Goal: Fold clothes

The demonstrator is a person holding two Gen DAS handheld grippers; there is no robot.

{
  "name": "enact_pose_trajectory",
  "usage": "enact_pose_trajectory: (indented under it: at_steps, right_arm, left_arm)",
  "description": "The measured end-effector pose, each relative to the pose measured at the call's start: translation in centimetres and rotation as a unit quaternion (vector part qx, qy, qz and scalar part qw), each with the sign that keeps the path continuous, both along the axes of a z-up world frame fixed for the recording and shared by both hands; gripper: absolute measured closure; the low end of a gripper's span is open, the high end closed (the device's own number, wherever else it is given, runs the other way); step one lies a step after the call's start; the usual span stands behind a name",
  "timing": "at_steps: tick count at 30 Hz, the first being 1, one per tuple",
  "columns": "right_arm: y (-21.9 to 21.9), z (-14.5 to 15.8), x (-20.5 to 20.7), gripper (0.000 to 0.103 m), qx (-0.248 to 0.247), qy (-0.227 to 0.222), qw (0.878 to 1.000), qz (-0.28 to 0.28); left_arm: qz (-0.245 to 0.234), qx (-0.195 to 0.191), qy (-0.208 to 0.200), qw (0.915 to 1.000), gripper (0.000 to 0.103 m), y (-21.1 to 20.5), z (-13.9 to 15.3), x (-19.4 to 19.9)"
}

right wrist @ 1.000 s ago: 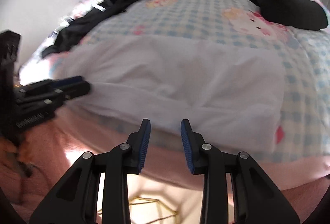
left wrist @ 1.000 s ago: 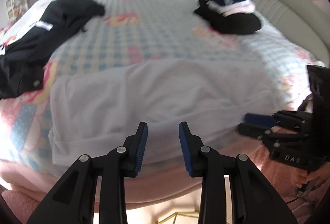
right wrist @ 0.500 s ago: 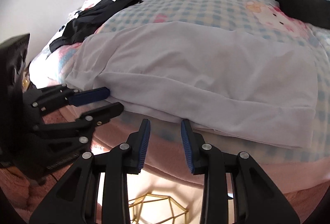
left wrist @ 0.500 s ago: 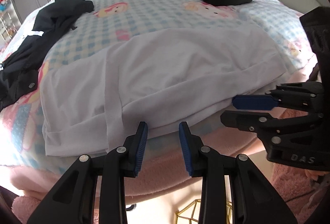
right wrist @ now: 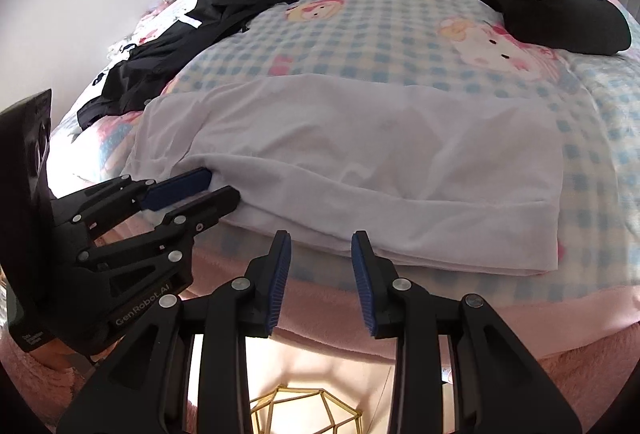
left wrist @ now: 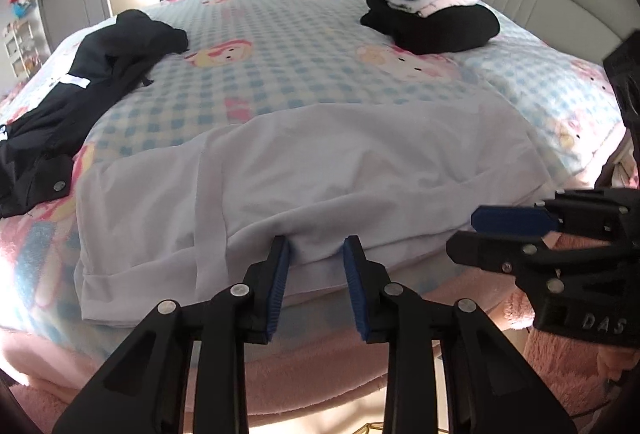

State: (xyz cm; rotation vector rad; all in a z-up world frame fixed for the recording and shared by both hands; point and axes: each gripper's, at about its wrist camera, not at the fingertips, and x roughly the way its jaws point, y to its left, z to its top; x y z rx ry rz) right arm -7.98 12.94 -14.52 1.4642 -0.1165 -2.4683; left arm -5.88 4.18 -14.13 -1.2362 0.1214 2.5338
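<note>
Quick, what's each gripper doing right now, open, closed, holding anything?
Left gripper: open, its fingertips at the near edge of the white garment, not clamped.
Right gripper: open, holding nothing.

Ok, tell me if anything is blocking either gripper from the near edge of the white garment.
Nothing visible does. The left gripper is open with the white garment edge bunched between its fingertips. The right gripper is open just short of the folded edge. The black clothes and folded stack lie farther back on the bed.
</note>
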Motion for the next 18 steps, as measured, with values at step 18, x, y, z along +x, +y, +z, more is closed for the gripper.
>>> enact_pose_trajectory:
  at_steps: [18]
  right_arm:
    - [-0.3,-0.6,-0.9,0.063,0.019,-0.002,1.000,0.019]
  left_arm:
    - [-0.006,-0.024,0.034,0.9991,0.099,0.9,0.7,0.4]
